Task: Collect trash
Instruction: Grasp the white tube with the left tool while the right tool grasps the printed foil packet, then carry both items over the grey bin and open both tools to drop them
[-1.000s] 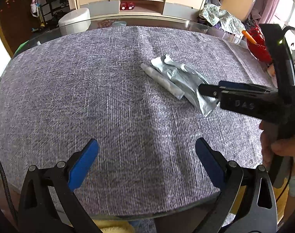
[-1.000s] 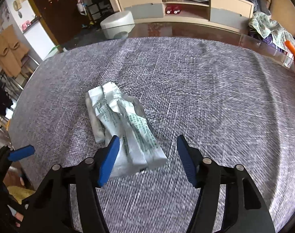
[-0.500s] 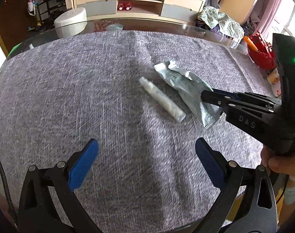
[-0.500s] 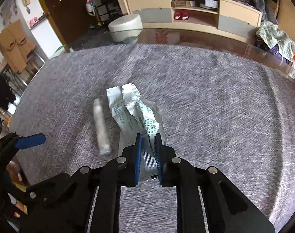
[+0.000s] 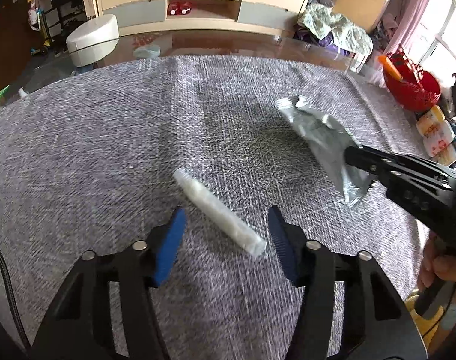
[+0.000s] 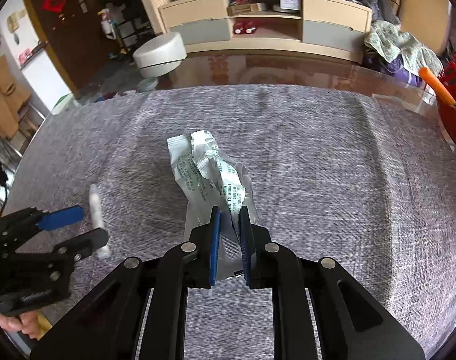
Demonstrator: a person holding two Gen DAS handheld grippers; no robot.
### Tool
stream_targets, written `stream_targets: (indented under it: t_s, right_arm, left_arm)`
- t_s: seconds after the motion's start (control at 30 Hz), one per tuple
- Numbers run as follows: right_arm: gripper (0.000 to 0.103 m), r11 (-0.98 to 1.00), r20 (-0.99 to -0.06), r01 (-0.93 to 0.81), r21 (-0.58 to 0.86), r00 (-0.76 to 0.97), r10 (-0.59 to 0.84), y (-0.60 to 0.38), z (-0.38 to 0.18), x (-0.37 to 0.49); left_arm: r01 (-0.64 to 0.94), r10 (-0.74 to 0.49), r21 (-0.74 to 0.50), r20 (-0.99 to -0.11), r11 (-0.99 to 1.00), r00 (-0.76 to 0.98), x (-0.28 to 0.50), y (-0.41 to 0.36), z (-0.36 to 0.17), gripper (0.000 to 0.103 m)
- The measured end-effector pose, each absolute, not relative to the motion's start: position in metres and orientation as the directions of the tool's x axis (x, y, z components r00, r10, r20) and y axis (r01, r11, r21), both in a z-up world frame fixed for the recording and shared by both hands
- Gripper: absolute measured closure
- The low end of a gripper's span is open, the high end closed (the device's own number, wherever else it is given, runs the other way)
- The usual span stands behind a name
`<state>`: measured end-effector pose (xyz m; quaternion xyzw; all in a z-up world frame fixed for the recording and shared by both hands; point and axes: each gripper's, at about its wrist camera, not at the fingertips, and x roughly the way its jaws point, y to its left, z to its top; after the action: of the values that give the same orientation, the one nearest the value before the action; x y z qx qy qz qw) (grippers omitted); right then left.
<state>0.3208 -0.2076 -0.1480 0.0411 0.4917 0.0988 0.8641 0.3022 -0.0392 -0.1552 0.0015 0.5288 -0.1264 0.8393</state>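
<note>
The right hand-held gripper is clenched on the foil wrapper. The left hand-held gripper is released, straddling the white tube; next, it likely needs to close on the tube.

bench: grey woven cloth over glass top | far wall: pale wood sideboard with grey drawers, open shelves | floor: round white stool | right: crumpled fabric heap, red basket, bright window

Bright daylight from window, motion blur on cloth, strong fisheye bending, dark vignetted corners
</note>
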Motion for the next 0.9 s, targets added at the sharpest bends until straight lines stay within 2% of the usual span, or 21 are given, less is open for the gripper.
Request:
stream_targets:
  t_s: [0.17,0.37,0.47,0.9]
  right_arm:
    - [0.089,0.977,-0.847,-0.116,0.18,0.486,0.214,-0.217,-0.153,0.317]
    - [0.089,0.973,-0.845,-0.113,0.2,0.483,0.229,-0.22,-0.152,0.307]
    - [0.089,0.973,-0.845,-0.119,0.2,0.481,0.232,-0.218,-0.149,0.299]
    - [0.089,0.964,-0.85,-0.164,0.208,0.457,0.261,-0.199,-0.139,0.236]
  left_arm:
    - [0.229,-0.166,-0.071,-0.887,0.971,0.43,0.303,-0.049,-0.16,0.058]
    - [0.222,-0.127,-0.026,-0.882,0.975,0.453,0.299,-0.046,-0.159,0.076]
    - [0.222,-0.118,-0.015,-0.882,0.975,0.457,0.291,-0.041,-0.158,0.089]
    - [0.263,-0.175,-0.066,-0.892,0.963,0.416,0.205,-0.033,-0.159,0.091]
